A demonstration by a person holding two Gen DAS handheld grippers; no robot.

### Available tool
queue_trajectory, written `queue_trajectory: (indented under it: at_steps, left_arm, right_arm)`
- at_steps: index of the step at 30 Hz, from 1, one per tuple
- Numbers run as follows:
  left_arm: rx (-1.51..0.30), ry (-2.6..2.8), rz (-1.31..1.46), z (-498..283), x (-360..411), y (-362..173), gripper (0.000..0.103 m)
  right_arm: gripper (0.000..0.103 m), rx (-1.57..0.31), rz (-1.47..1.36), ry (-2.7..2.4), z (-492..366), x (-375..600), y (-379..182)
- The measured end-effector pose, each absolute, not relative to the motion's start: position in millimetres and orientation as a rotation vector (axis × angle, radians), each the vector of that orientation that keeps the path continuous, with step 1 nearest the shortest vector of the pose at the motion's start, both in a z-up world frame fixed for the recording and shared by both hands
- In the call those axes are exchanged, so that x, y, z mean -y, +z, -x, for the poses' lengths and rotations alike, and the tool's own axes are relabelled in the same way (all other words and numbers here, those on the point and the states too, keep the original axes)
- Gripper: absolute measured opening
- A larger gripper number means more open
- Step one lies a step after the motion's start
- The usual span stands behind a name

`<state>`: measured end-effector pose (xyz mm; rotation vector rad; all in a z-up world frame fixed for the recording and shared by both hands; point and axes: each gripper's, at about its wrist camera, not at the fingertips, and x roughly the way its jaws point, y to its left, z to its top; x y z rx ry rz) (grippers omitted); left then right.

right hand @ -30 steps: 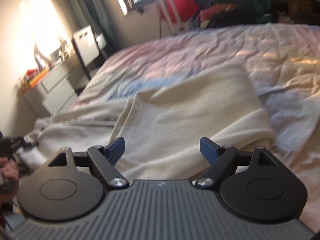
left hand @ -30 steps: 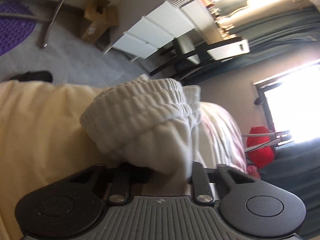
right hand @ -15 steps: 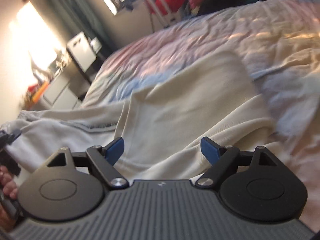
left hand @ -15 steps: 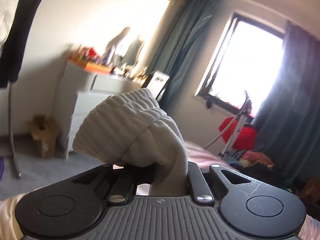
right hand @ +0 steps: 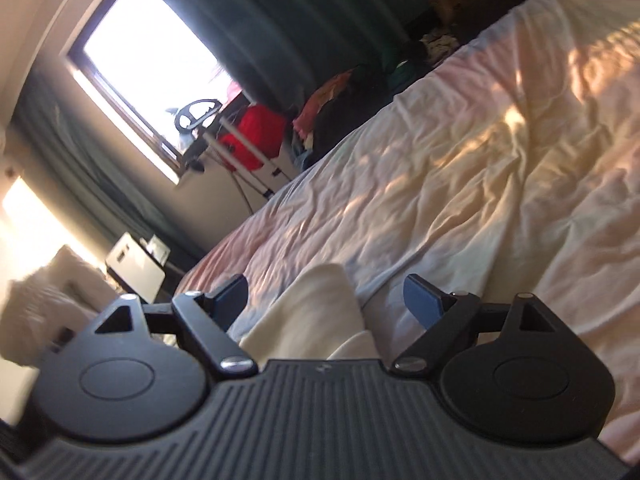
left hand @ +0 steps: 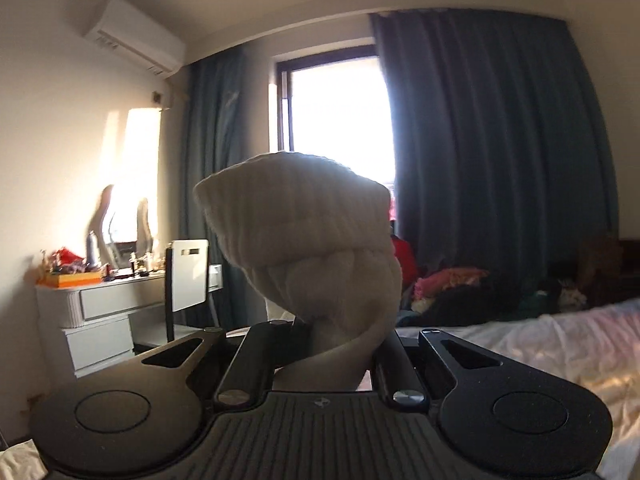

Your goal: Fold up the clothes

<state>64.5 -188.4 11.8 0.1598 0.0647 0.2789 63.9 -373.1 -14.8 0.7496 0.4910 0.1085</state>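
We are gripping the cream ribbed waistband (left hand: pixel 296 240) of a garment with our left gripper (left hand: pixel 338 344), its fingers clamped tight on the bunched cloth just below the ribbing. The band is standing up above the jaws in a rounded fold, held in the air in front of the window (left hand: pixel 340 116), and it is blocking most of the lower pane in the left wrist view. Dark teal curtains (left hand: pixel 500 160) are hanging on both sides of the window. To the left of the window a white dresser (left hand: pixel 100 320) is standing against the wall with small clutter on its top, and an air conditioner (left hand: pixel 132 36) is sitting high on that wall. A pile of colourful clothes (left hand: pixel 452 280) is lying below the window, to its right.

Our right gripper (right hand: pixel 326 300) is hanging spread wide with nothing between its blue pads (right hand: pixel 420 300). It is hovering low over the bed (right hand: pixel 500 160), which is covered in a wrinkled pale sheet with patches of sun on it. A cream cloth (right hand: pixel 316 312) is lying on the bed directly beneath the spread fingers, well below the window in that view. A red object (right hand: pixel 256 136) is sitting under the window beside a metal stand (right hand: pixel 240 148).
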Motion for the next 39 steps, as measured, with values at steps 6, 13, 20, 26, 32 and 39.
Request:
queue_trajectory:
  at_steps: [6,13,20,26,32,39]
  left_arm:
    - [-0.338,0.077,-0.340,-103,253,-92,0.016]
    - [-0.502,-0.028,-0.358,-106,255,-90,0.064]
    - [-0.605,-0.233,-0.432,-44,151,-63,0.082]
    - [-0.630,-0.195,-0.432,-14,98,-67,0.082]
    - [-0.684,-0.112,-0.095,-12,71,-70,0.082]
    - [-0.666,-0.134,-0.077,-7,65,-71,0.083]
  right_arm:
    - [0.087,-0.474,-0.819,0.148,-72,392,-25]
    - [0.087,-0.554,-0.763,0.225,-91,375,-36]
    - [0.088,-0.628,-0.862,0.298,-98,364,-49]
    - [0.088,-0.728,-1.010,0.332,-103,351,-73]
    - [0.087,-0.742,-0.913,0.290,-109,320,-76]
    - [0.076,-0.741,-0.734,0.180,-123,289,-77]
